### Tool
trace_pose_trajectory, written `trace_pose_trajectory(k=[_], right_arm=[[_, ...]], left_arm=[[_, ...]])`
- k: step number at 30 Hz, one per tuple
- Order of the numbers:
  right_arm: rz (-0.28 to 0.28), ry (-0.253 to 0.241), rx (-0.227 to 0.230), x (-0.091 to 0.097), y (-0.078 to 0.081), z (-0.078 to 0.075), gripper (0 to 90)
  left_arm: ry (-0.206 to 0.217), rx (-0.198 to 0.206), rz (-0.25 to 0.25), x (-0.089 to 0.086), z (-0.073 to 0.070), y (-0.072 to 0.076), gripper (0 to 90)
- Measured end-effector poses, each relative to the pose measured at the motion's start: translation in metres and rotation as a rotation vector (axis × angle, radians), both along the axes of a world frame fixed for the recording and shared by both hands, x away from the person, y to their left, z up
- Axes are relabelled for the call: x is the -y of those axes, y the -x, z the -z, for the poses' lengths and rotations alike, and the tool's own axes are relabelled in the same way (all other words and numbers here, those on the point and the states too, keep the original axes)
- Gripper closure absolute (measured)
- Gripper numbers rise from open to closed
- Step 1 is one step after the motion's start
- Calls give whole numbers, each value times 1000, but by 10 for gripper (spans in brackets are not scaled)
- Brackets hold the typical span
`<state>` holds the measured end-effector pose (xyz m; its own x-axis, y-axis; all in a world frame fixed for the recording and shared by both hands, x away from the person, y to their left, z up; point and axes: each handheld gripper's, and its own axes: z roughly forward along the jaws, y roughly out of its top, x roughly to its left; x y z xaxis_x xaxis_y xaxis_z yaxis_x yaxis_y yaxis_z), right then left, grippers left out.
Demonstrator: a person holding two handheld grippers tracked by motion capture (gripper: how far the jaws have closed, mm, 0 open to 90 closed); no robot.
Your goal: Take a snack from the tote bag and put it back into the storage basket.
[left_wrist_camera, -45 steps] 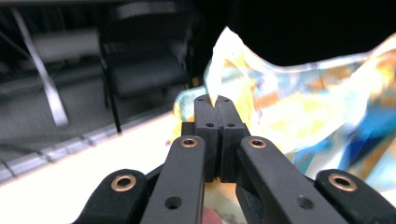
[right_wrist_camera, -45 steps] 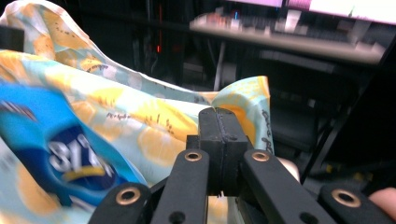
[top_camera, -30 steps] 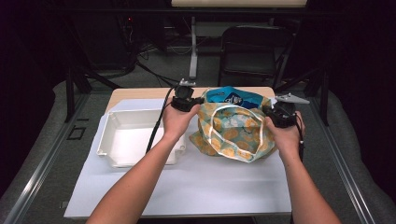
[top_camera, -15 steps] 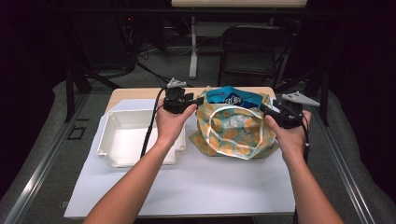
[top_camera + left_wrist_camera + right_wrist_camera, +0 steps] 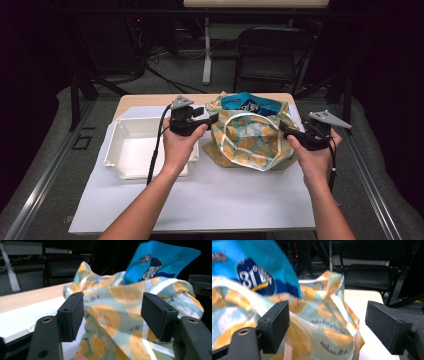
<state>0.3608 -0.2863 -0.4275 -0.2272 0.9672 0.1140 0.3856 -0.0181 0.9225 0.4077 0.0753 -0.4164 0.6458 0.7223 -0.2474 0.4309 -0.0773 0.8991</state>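
A cloth bag (image 5: 247, 142) printed with orange slices stands on the white sheet, its white handle looped over the front. A blue snack packet (image 5: 247, 104) sticks out of its mouth. My left gripper (image 5: 214, 118) hovers just off the bag's left edge and my right gripper (image 5: 284, 128) just off its right edge. Both pairs of jaws have just been opening and stand open, pressing on nothing. In the left gripper view the bag (image 5: 110, 317) and packet (image 5: 157, 260) lie beyond the left gripper (image 5: 112, 302). The right gripper (image 5: 328, 312) faces the bag (image 5: 319, 322) and packet (image 5: 249, 265).
A white tray (image 5: 112, 150) sits on the left of the sheet, under my left forearm. The white sheet (image 5: 200, 200) covers most of the wooden table (image 5: 140, 100). A black folding chair (image 5: 275, 55) stands behind the table, among dark stands and cables.
Both grippers were shut on the bag's top edges a second ago. They have opened, let go and drawn outward, left to the left, right to the right. The bag's mouth has slackened.
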Motion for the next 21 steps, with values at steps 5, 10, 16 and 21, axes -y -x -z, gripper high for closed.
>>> trace_pose_trajectory(k=[5,10,16,21], right_arm=[[-14,-30,-29,-1,5,10,168],[-82,-54,-47,-5,10,18,363],[-128,-59,-36,-13,16,25,654],[-159,-26,-24,-25,21,30,871]], left_arm=[[49,-12,21,-1,12,12,259],[48,-28,103,7,22,22,231],[-15,-30,157,22,30,32,240],[-28,-38,161,31,32,36,385]])
